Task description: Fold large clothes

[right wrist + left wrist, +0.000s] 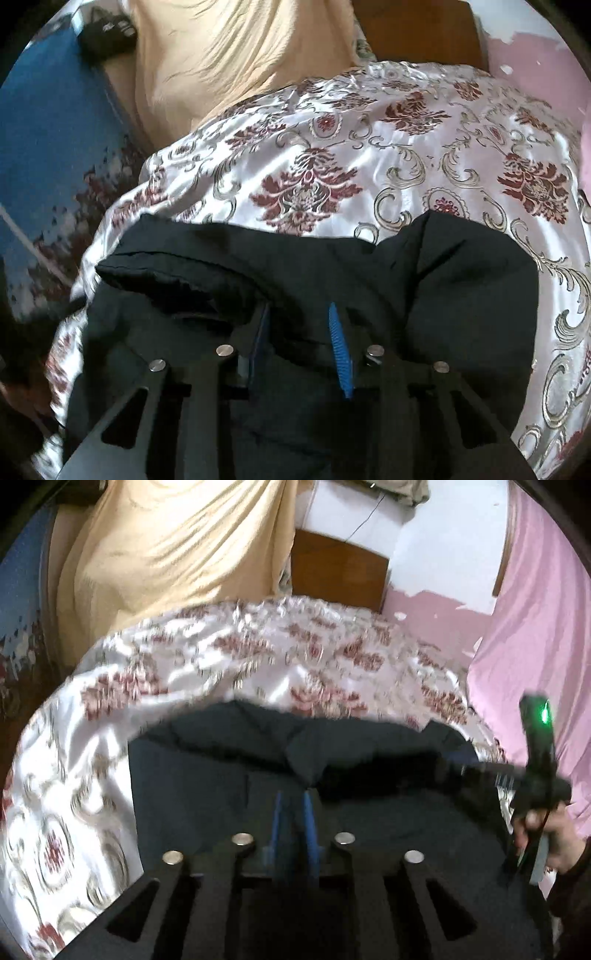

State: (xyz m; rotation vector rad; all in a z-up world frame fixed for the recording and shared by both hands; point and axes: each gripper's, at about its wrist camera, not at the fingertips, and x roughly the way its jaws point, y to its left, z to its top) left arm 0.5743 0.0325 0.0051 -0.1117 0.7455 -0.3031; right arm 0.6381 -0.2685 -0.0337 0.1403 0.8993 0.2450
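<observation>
Far left, a blue wall (48, 122) with worn, dark patches runs along the bed, and a pale yellow cloth (166, 550) hangs beside it. The bed is covered with a shiny white bedspread (388, 147) patterned in dark red flowers and grey scrolls. On its near side lies the dark garment (258, 266), bunched into thick folds, one rolled edge sticking out to the left.

The left gripper (293, 805) hangs over the middle of that garment, its blue fingers (275, 823) only a narrow gap apart; a small peak of dark cloth rises right at their tips, though I cannot tell if it is pinched. Further right, the right gripper (299, 321) has its jaws moderately apart above the folds, the blue ribbed finger (340, 350) clear of cloth, nothing gripped. At the right edge a hand (546, 834) holds its handle, and pink fabric (535, 609) hangs beyond
</observation>
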